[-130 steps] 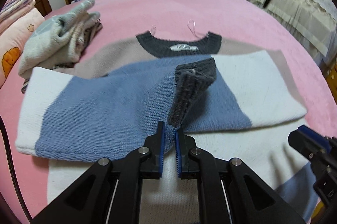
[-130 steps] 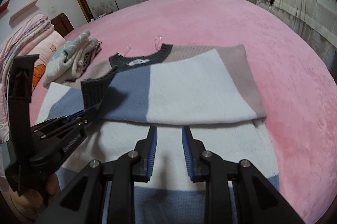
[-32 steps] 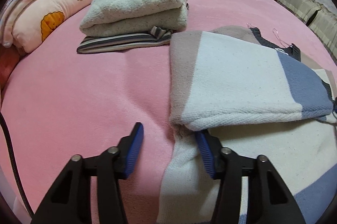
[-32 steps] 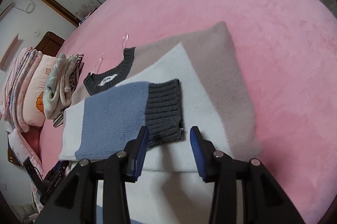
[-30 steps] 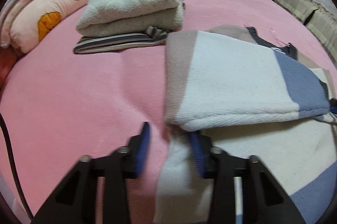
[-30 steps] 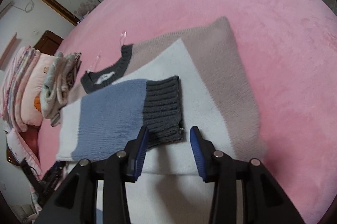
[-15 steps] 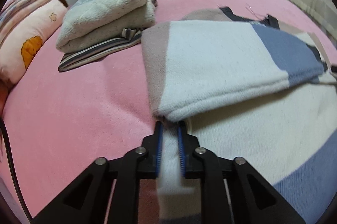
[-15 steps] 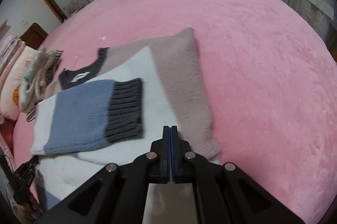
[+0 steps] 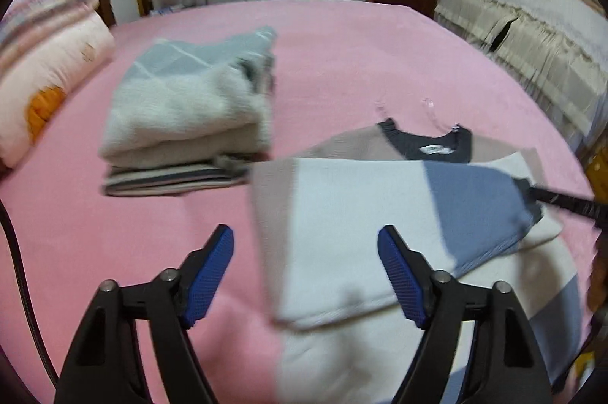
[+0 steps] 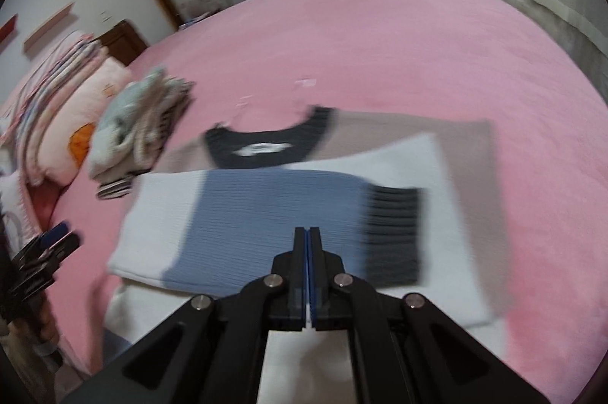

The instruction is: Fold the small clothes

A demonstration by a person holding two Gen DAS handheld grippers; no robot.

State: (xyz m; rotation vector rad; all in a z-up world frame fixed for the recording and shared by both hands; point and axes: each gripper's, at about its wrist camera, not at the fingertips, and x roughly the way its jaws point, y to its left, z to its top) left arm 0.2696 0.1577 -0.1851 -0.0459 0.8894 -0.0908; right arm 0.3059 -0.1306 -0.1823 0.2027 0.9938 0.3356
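Pink bed (image 9: pixel 342 47) holds the sweater (image 9: pixel 361 214), sleeves folded across it, beside a pile (image 9: pixel 190 123) of folded clothes, while the left gripper (image 9: pixel 306 275) hangs over its edge with fingers wide apart and empty, and the right gripper (image 10: pixel 308 252) has fingers pressed together, holding nothing I can see.

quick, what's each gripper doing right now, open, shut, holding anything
Left gripper: open, holding nothing.
Right gripper: shut; whether it pinches the sweater cannot be told.
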